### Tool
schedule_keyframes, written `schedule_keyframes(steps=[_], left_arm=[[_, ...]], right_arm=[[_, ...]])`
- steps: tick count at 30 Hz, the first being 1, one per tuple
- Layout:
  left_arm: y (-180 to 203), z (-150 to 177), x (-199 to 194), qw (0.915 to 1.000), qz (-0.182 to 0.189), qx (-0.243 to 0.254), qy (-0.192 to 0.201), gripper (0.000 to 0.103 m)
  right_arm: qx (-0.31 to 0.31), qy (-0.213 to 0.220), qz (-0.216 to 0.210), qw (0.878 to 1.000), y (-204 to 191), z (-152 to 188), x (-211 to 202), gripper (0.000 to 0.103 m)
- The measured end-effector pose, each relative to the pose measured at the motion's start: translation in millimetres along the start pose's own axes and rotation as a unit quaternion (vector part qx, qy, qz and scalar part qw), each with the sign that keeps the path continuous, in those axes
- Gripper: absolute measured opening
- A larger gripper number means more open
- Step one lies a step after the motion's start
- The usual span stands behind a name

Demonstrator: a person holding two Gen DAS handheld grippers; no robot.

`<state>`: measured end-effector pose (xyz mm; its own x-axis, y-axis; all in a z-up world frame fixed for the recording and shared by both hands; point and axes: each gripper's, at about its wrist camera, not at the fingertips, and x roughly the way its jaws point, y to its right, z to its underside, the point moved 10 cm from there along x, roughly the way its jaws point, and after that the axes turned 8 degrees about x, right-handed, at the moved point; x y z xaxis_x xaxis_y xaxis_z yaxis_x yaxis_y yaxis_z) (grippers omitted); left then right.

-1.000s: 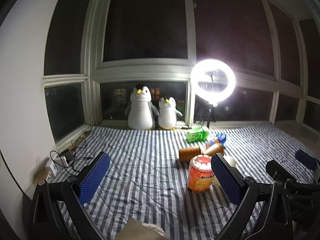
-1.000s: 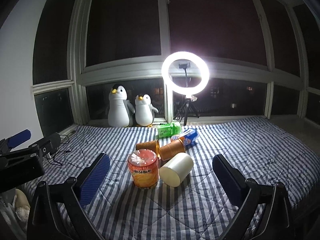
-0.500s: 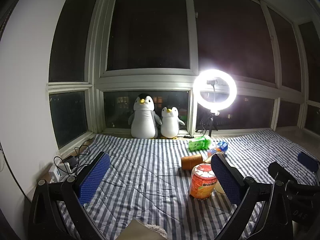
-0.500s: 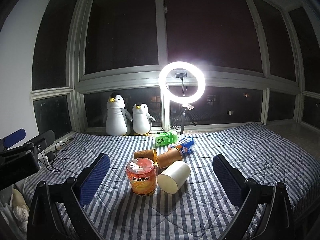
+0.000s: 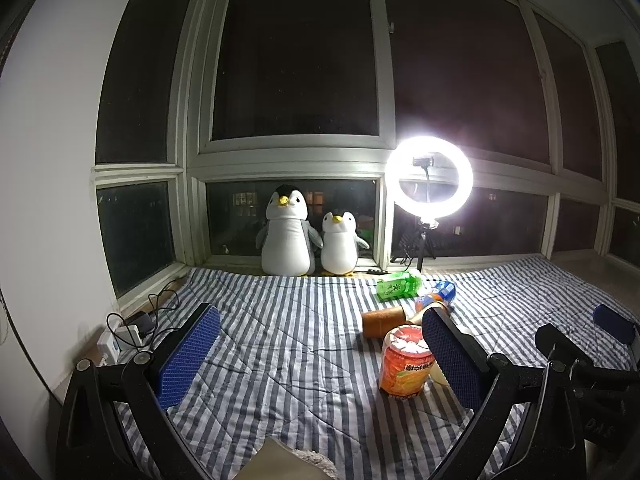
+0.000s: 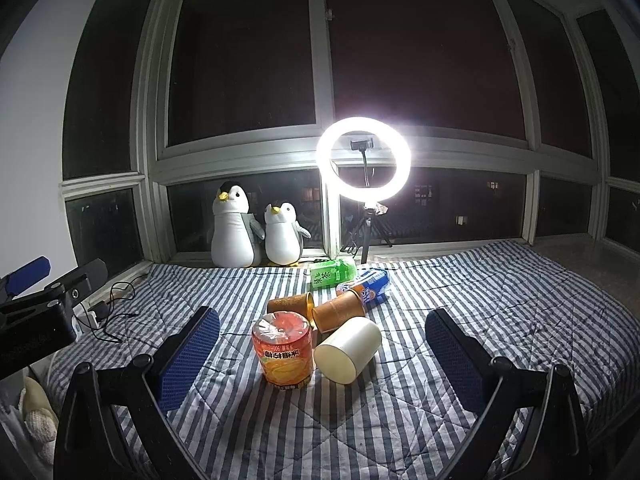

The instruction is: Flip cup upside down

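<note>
A cream cup (image 6: 348, 349) lies on its side on the striped bedspread, closed end toward me. Two brown paper cups (image 6: 339, 314) (image 6: 291, 304) lie on their sides behind it. An orange drink can (image 6: 283, 353) stands upright to its left. My right gripper (image 6: 322, 354) is open and empty, held above the bed with the can and cream cup between its fingers in the view. My left gripper (image 5: 320, 356) is open and empty; the can (image 5: 405, 361) stands beside its right finger, which hides most of the cream cup (image 5: 439, 374).
A green carton (image 6: 333, 273) and a blue bottle (image 6: 370, 285) lie behind the cups. Two plush penguins (image 6: 256, 232) and a lit ring light (image 6: 363, 159) stand at the window. Cables and a charger (image 5: 128, 330) lie at the left edge.
Both cameras have tilted upward a little, so the cups and can sit lower in view. The objects have not moved. Both grippers stay open.
</note>
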<state>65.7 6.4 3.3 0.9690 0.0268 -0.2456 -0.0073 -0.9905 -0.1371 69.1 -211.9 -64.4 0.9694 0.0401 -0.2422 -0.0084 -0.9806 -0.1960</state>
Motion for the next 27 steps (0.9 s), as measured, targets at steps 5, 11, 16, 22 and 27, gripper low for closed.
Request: schedule_keyframes(steps=[5, 11, 16, 22, 27], left_arm=[[-0.3, 1.7, 2.9, 1.0, 0.001, -0.001, -0.004, 0.102], [0.0, 2.1, 4.6, 1.0, 0.001, -0.001, -0.006, 0.102], [0.6, 2.4, 5.2, 1.0, 0.001, -0.001, -0.006, 0.102], [0.8, 2.5, 5.8, 1.0, 0.001, -0.002, -0.006, 0.102], [1.5, 1.6, 5.8, 1.0, 0.0, -0.002, -0.006, 0.102]], right_arm=[[0.0, -0.002, 0.0, 1.0, 0.9, 1.5, 0.7, 0.102], [0.004, -0.01, -0.002, 1.0, 2.2, 3.5, 3.7, 0.102], [0.003, -0.01, -0.002, 1.0, 2.1, 3.6, 4.3, 0.102], [0.003, -0.01, -0.002, 1.0, 2.1, 4.0, 4.5, 0.102], [0.002, -0.012, -0.001, 1.0, 2.6, 4.6, 4.6, 0.102]])
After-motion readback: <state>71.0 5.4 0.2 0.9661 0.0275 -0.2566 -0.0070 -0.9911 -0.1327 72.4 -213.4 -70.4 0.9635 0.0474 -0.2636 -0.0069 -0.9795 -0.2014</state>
